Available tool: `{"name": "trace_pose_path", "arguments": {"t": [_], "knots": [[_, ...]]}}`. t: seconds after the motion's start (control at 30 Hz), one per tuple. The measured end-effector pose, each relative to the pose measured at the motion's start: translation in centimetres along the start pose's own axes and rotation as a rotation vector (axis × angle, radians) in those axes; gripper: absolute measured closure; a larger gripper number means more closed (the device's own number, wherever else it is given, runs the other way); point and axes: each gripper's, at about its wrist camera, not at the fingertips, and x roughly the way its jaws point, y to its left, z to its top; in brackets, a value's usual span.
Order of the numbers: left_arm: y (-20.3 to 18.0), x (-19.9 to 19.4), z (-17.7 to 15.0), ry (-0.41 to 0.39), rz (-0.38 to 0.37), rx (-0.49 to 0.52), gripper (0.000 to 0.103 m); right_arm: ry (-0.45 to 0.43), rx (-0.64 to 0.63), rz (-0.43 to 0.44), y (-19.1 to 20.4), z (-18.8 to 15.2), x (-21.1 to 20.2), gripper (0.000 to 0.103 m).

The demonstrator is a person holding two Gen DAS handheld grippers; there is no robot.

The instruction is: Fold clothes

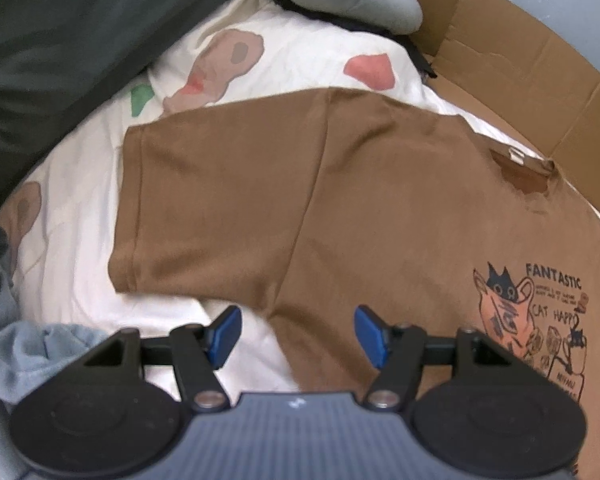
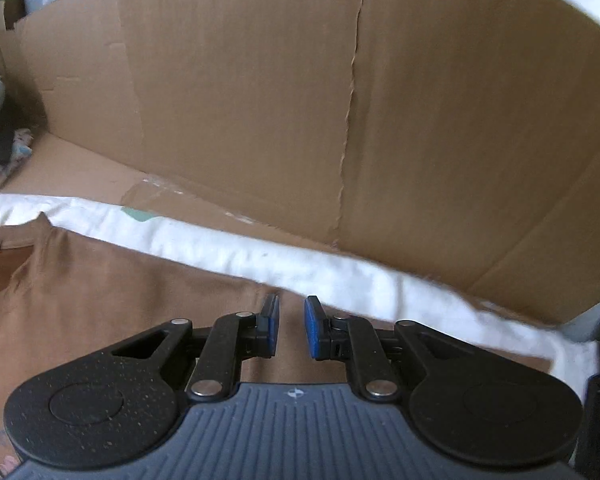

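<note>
Brown T-shirt spread flat on white printed bedding, cardboard behind. Left gripper released, jaws wide over the armpit seam. Right gripper narrowly parted, empty, near the shoulder edge. Risk: pinching bedding along with cloth, dragging both; uneven pulls skewing the fold.

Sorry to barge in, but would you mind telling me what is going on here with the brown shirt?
A person with a handheld gripper in each hand is folding a brown T-shirt spread flat, print side up, on a white patterned sheet beside a cardboard box. The left gripper hangs open near the sleeve's underarm, holding nothing. The right gripper sits over the shirt's far edge, jaws slightly apart with nothing between them. No fold is made yet.
</note>
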Motion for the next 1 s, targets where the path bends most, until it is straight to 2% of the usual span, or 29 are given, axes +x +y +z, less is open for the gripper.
{"name": "trace_pose_path", "arguments": {"t": [0.13, 0.3, 0.57, 0.87, 1.0], "knots": [[0.2, 0.0, -0.5, 0.01, 0.009, 0.003, 0.038, 0.028, 0.002, -0.02, 0.2, -0.7, 1.8, 0.084], [0.6, -0.5, -0.8, 0.01, 0.022, -0.005, 0.038, 0.019, 0.1, -0.073, -2.7, -0.9, 2.1, 0.084], [0.7, -1.3, -0.8, 0.008, 0.027, -0.02, 0.038, -0.035, 0.194, -0.107, -7.8, 0.0, -0.7, 0.083], [-0.5, -1.6, -1.7, 0.023, 0.014, -0.004, 0.038, -0.015, 0.135, -0.078, -8.7, -2.5, -2.8, 0.083], [-0.4, -1.6, -2.5, 0.041, 0.017, -0.009, 0.038, 0.026, 0.137, -0.111, -9.1, -3.2, -2.1, 0.083]]}}
